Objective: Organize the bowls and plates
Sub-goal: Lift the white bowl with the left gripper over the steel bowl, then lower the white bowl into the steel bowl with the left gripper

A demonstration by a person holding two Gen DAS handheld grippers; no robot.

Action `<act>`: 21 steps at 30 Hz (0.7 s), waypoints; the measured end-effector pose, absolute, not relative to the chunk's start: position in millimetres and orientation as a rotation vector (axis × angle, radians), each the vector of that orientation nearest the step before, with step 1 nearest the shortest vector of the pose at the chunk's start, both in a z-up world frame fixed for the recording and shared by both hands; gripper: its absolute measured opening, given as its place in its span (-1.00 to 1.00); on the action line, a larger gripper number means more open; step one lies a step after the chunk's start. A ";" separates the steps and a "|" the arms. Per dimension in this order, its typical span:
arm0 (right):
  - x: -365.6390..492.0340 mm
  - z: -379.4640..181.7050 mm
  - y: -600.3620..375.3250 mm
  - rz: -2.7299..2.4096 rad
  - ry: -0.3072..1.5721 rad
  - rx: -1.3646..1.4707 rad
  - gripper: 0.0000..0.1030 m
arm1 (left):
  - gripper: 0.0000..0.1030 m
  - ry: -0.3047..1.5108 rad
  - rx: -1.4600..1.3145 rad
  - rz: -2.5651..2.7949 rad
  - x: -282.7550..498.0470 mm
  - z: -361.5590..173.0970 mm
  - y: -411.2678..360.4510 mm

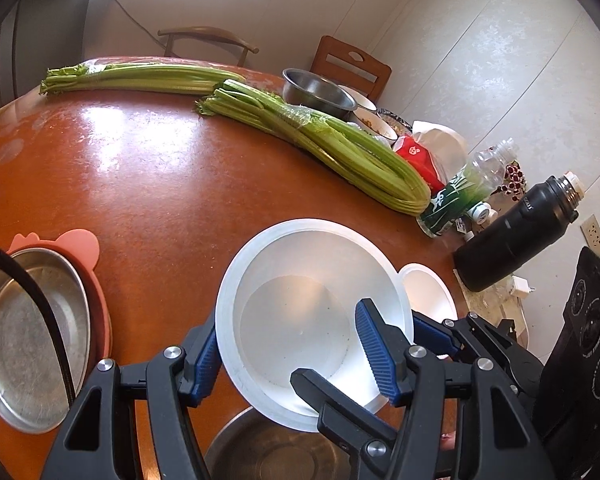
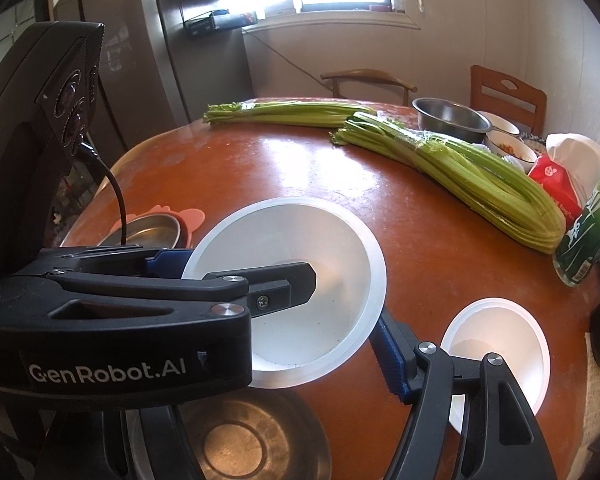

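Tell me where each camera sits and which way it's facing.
Left wrist: on the left claw, looking forward and down across the table at the large white bowl; its own two fingers show, plus the right claw.
Right wrist: on the right claw, facing much the same way from the bowl's right; one own finger shows, and the left claw crosses in front.
Shared: large white bowl, small white bowl, celery, both claws.
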State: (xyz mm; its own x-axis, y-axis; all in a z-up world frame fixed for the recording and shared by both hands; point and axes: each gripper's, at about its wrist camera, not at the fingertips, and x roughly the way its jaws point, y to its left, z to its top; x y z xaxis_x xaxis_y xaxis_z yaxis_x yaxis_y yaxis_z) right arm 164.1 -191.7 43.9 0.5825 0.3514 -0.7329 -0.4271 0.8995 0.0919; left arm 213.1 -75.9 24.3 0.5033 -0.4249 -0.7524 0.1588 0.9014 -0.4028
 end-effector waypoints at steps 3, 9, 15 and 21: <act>154.8 47.8 -191.2 0.459 0.826 -0.099 0.41 | 0.20 0.976 -0.295 -0.361 202.6 29.1 -74.1; 135.2 52.5 -191.9 0.471 0.821 -0.099 0.41 | 0.20 0.957 -0.282 -0.370 183.8 34.9 -72.8; 115.1 53.5 -192.1 0.490 0.816 -0.104 0.41 | 0.20 0.958 -0.286 -0.382 164.5 34.2 -70.1; 95.9 52.2 -192.2 0.504 0.814 -0.120 0.41 | 0.20 0.956 -0.275 -0.375 149.3 34.9 -70.2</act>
State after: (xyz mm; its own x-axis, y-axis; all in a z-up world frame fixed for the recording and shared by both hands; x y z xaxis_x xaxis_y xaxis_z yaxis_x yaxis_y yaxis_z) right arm 95.9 -192.2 52.2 0.5760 0.3841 -0.7216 -0.4743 0.8760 0.0877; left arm 149.3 -70.2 34.9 0.5209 -0.4281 -0.7385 0.1888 0.9015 -0.3894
